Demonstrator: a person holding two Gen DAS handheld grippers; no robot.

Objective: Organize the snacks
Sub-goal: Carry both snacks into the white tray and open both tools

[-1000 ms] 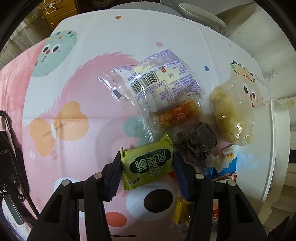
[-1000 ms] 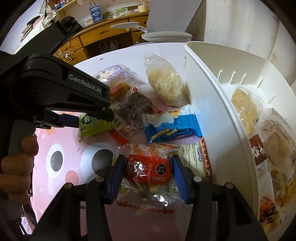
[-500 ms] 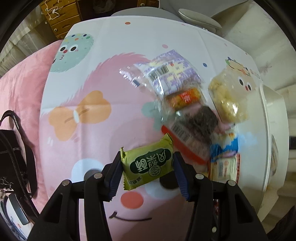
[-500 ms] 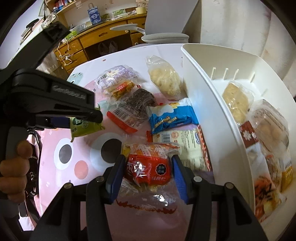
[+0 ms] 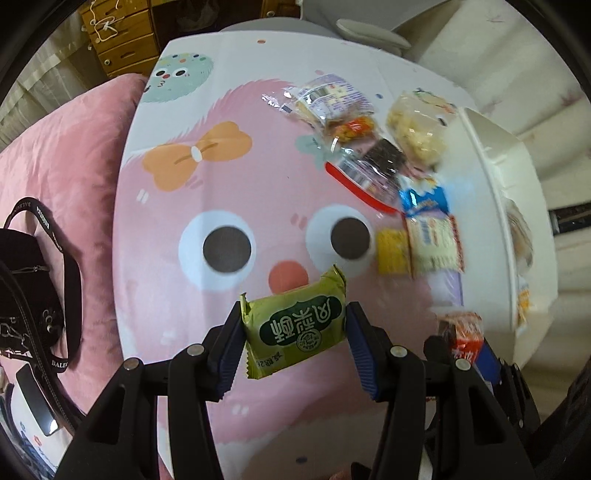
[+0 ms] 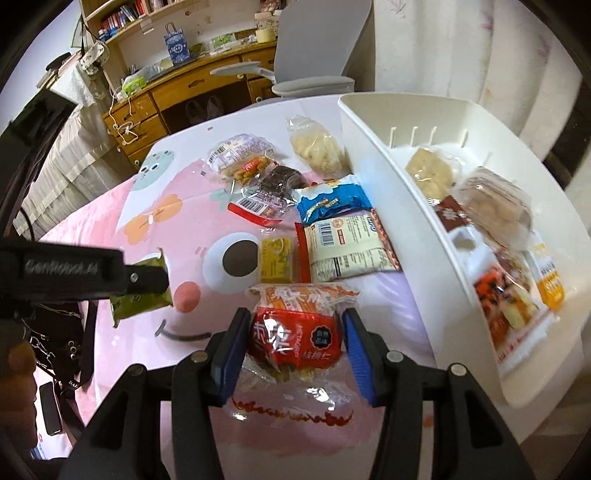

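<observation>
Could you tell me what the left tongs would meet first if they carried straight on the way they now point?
Probably the bare pink cartoon tablecloth just past the green snack packet they grip; depth is uncertain.

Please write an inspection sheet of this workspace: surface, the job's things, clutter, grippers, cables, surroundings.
Surface: table with cartoon cloth, pink and white.
Job's things: white bin at the right, already holding several snacks; loose packets beside it, among them a blue packet and a small yellow packet.
Clutter: black bag and a phone on the pink bedding left of the table.
Grippers: left gripper shut on green packet; right gripper shut on red packet; both packets are clear of the table.
Cables: white cord hanging at the wooden drawers.
Surroundings: grey chair, bookshelf.
</observation>
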